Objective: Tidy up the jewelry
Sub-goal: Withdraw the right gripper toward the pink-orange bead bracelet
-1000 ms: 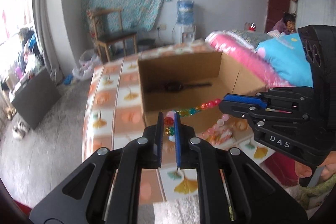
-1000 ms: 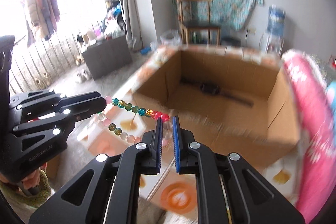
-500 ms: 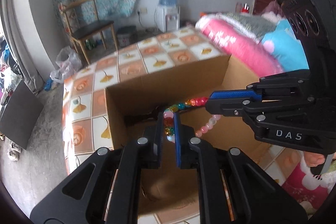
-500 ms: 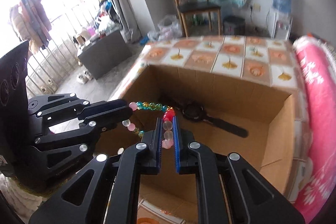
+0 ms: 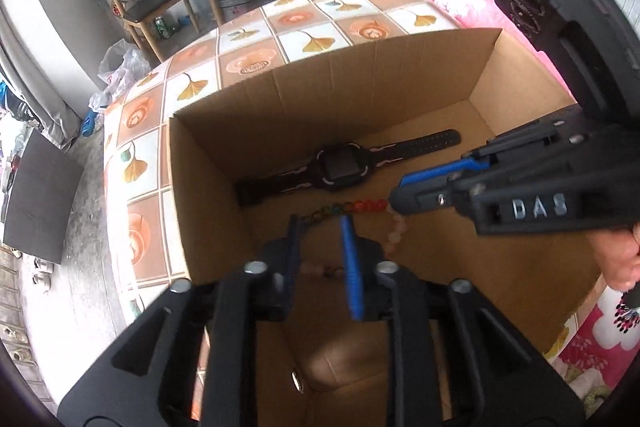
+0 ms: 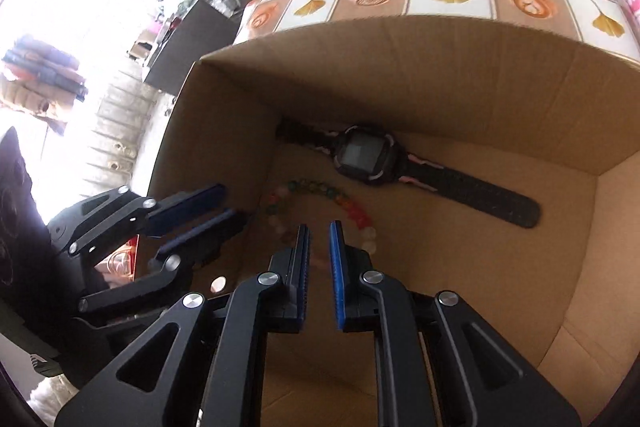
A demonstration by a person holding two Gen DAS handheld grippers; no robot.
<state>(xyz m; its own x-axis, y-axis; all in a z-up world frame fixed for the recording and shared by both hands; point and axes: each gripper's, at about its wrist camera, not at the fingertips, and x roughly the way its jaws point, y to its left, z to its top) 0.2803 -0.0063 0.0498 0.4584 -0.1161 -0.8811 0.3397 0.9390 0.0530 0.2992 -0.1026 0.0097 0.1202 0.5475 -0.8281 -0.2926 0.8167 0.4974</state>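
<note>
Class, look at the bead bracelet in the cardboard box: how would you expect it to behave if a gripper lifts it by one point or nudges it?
The bead bracelet would probably sag: it lies as a loose, uneven loop. Its round beads look smooth, so pads may slip. Nudged, it would likely slide toward the watch.

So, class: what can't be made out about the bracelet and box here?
Left wrist view: bead bracelet, near loop blurred and partly behind the left tool, whose jaws have just been opening.
Right wrist view: whether the right tool grips beads, too blurred.
Both views: cardboard box, near wall hidden by tools.
</note>
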